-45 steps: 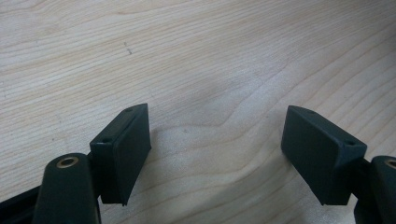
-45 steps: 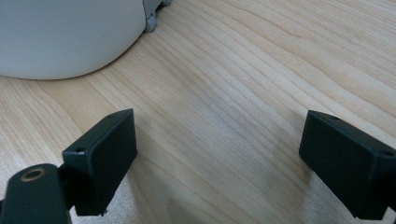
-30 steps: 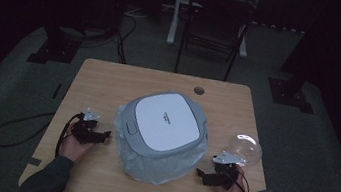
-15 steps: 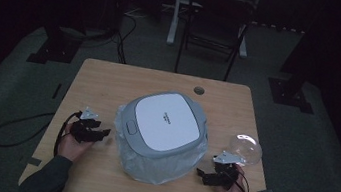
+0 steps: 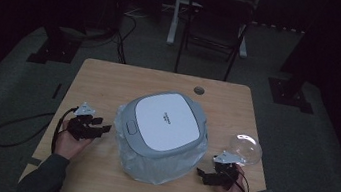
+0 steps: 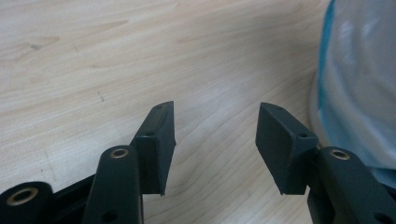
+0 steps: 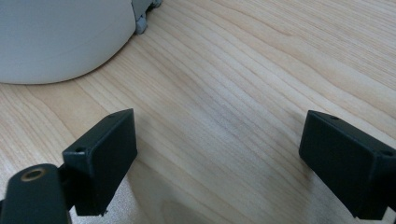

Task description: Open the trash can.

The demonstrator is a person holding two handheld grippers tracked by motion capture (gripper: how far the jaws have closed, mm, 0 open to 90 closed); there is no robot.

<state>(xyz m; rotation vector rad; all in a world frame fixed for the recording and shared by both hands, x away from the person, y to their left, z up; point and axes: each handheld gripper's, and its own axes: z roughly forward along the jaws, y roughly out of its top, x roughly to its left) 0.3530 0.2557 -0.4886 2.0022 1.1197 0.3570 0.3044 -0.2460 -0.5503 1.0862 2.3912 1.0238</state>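
A square grey appliance with a white lid [image 5: 167,123] sits mid-table inside a clear plastic bag [image 5: 148,166]. My left gripper [image 5: 104,129] is held just left of the bag and points at it. In the left gripper view its jaws [image 6: 215,112] stand apart over bare wood; they have just been closing, with nothing between them. The bag [image 6: 359,84] lies to their right. My right gripper [image 5: 200,173] rests at the bag's right front corner. Its jaws [image 7: 219,119] are wide open and empty, with the appliance's white body [image 7: 56,37] ahead to the left.
A clear glass dome [image 5: 245,149] stands at the table's right edge, just behind my right hand. The wooden table [image 5: 110,82] has a cable hole [image 5: 199,90] at the back. A chair [image 5: 217,22] stands beyond it, and a cable [image 5: 17,130] trails off left.
My left gripper has lifted slightly beside the bag and its jaws stand narrower. The right hand, the appliance and the dome have stayed where they were.
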